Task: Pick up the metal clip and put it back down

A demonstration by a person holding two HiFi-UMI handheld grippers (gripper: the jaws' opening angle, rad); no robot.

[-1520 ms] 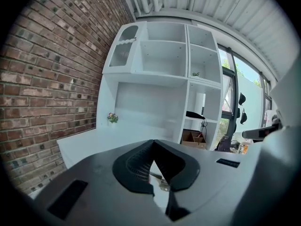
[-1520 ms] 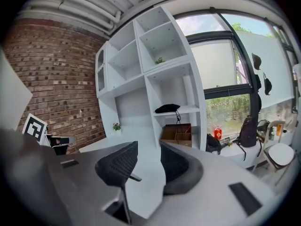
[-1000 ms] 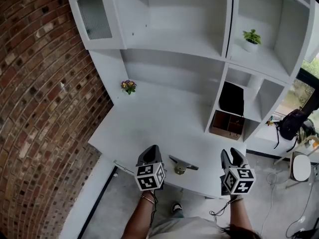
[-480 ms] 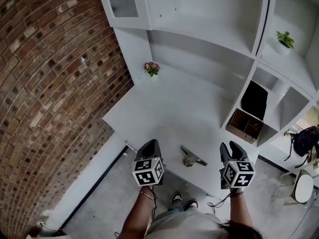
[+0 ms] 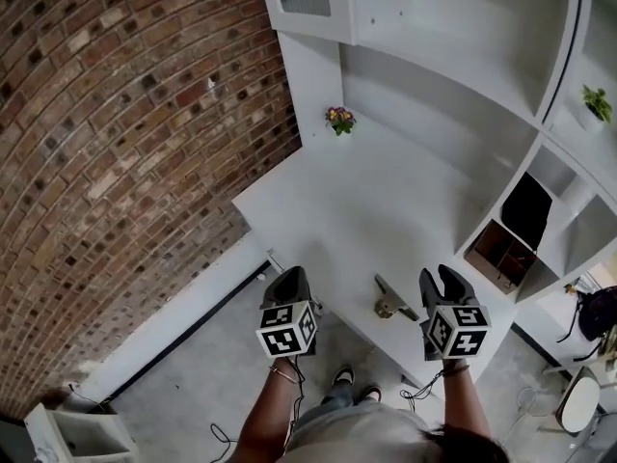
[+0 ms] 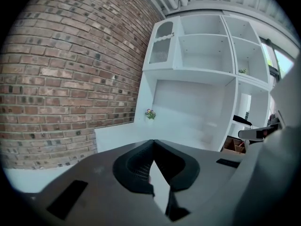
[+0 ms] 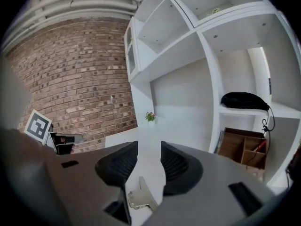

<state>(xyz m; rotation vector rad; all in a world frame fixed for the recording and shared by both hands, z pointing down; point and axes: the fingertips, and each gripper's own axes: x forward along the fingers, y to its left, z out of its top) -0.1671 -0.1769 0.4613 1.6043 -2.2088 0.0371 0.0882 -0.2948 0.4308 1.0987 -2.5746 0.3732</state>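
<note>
Right gripper [image 5: 441,280]: jaws a little apart, clamping nothing; lower right of the head view.
Left gripper [image 5: 292,278]: jaws pressed together, empty; lower centre-left.
Clip: small silver metal clip [image 5: 390,303] lies on the white desk [image 5: 386,201] near its front edge, just left of the right gripper.
Risk: a skewed approach could nudge the clip off that edge, and thin metal may slip from the pads.
</note>
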